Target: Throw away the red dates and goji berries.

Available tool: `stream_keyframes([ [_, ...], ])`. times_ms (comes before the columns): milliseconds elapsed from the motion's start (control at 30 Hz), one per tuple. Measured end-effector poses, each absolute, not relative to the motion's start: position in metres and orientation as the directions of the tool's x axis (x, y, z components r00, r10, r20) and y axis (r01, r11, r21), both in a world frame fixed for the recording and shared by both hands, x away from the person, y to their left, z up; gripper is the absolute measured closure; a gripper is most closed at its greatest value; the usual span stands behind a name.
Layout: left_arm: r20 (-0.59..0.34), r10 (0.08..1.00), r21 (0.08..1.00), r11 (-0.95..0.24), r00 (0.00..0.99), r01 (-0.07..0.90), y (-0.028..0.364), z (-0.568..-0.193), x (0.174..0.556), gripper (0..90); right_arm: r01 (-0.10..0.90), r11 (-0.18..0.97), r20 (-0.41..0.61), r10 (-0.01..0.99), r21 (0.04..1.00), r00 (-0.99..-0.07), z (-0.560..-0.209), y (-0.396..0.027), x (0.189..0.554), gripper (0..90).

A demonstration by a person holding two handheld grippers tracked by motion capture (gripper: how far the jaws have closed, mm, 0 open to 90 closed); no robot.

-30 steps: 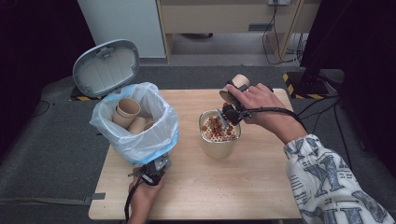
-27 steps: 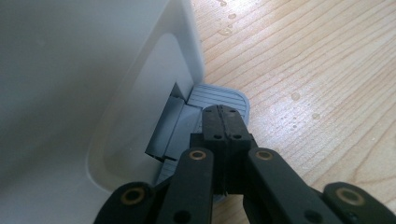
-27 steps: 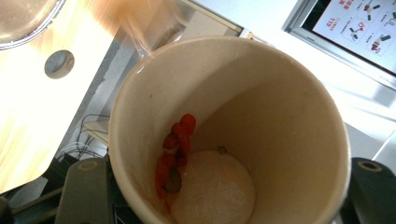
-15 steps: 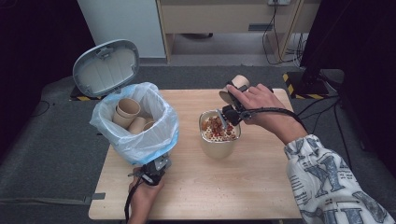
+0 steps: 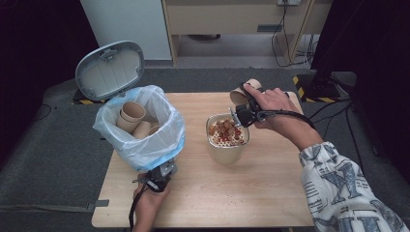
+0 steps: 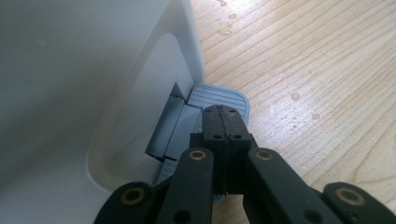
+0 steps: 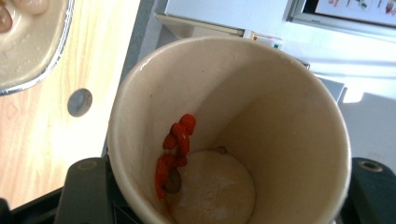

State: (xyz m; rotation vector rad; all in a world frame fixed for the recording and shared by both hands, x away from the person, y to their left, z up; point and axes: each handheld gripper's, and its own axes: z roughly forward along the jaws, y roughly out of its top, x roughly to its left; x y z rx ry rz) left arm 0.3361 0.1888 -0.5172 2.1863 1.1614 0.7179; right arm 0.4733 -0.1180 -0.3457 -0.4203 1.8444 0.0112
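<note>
A white pedal bin (image 5: 145,145) lined with a pale blue bag stands at the table's left, its grey lid (image 5: 110,70) raised, with several used paper cups (image 5: 132,112) inside. My left gripper (image 5: 162,176) is shut, and its closed tips (image 6: 223,116) rest on the bin's grey pedal (image 6: 233,95). My right gripper (image 5: 243,115) is shut on a paper cup (image 5: 240,94), tipped on its side above a beige tub (image 5: 227,152) of broth with red berries. A few red berries (image 7: 180,140) cling to the inside wall of the cup (image 7: 280,116).
The wooden table (image 5: 270,193) has bare room in front of and to the right of the tub. Small drops of liquid (image 6: 295,96) lie on the wood near the pedal. Cables and a cabinet stand behind the table's far edge.
</note>
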Motion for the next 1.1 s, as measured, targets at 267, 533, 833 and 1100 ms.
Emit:
stream_keyframes([
  [267,0.196,0.854,0.685,-0.471,0.481,0.557,0.189,-0.517,0.336,89.6,-0.29,0.957,-0.939,-0.11,-0.012,-0.326,-0.343,-0.13,0.476,32.5],
  [533,0.196,0.854,0.684,-0.471,0.482,0.557,0.189,-0.517,0.336,89.6,-0.258,0.949,-0.911,0.065,0.183,-0.408,-0.337,-0.145,0.478,32.5],
  [833,0.205,0.85,0.675,-0.482,0.486,0.559,0.19,-0.516,0.336,89.6,-0.229,0.928,-0.873,0.162,0.293,-0.46,-0.336,-0.16,0.48,32.3],
  [1100,0.205,0.849,0.674,-0.483,0.487,0.558,0.19,-0.516,0.336,89.6,-0.204,0.903,-0.833,0.236,0.378,-0.5,-0.336,-0.169,0.481,32.3],
])
